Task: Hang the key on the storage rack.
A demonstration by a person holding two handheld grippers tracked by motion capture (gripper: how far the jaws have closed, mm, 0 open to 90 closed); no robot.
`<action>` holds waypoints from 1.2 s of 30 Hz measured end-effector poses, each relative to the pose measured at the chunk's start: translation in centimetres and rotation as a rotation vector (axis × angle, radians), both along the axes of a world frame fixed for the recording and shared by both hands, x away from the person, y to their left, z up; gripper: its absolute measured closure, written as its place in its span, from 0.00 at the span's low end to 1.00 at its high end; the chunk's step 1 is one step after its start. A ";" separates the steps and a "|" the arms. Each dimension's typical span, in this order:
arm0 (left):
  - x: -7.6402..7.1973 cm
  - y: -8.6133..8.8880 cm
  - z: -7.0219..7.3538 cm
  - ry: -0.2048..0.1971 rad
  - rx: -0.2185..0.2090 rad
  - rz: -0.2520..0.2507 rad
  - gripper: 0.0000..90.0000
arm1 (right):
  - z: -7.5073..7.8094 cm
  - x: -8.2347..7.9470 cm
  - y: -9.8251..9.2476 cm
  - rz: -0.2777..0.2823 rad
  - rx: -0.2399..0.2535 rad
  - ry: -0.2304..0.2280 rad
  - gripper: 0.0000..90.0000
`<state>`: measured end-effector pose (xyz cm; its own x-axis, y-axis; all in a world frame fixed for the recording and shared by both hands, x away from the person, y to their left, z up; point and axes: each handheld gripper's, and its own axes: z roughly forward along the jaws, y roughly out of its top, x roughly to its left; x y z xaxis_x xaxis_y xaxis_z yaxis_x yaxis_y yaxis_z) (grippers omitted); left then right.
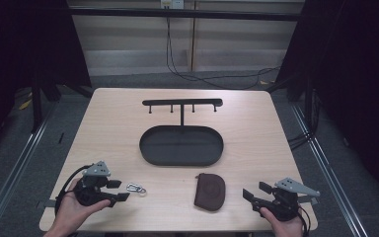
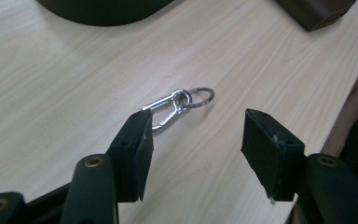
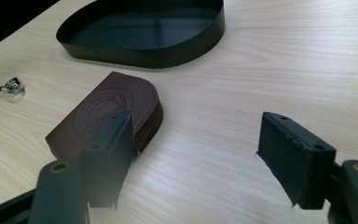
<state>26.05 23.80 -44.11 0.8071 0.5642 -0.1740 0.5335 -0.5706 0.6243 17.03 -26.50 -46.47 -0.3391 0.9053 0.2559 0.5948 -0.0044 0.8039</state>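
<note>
High view above the table's (image 1: 103, 123) near edge, tongs views close — both share the tray (image 1: 181, 144)

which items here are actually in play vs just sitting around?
In play:
- carabiner with key ring, just ahead of the open left claw
- brown zip pouch, in front of the open right claw

Probably next, untouched:
- black oval tray
- hook rack standing behind it

Background: cables on the floor

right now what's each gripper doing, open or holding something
left gripper: open, holding nothing; the carabiner with key ring lies on the table just past its jaws.
right gripper: open, holding nothing; the brown pouch lies beside one jaw.
</note>
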 end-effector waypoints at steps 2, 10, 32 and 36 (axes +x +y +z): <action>0.3 -0.3 0.3 0.003 0.024 -0.022 0.48 | 0.0 0.0 0.0 0.002 0.003 0.003 0.30; 1.2 -1.3 1.4 0.003 0.125 -0.106 0.56 | -0.1 0.1 0.2 0.026 -0.001 0.015 0.29; 3.6 -4.2 0.6 0.105 0.265 -0.185 0.55 | -0.3 0.4 0.5 0.044 -0.014 0.034 0.29; 3.9 -4.9 0.0 0.128 0.291 -0.202 0.55 | -0.3 0.4 0.5 0.044 -0.013 0.034 0.29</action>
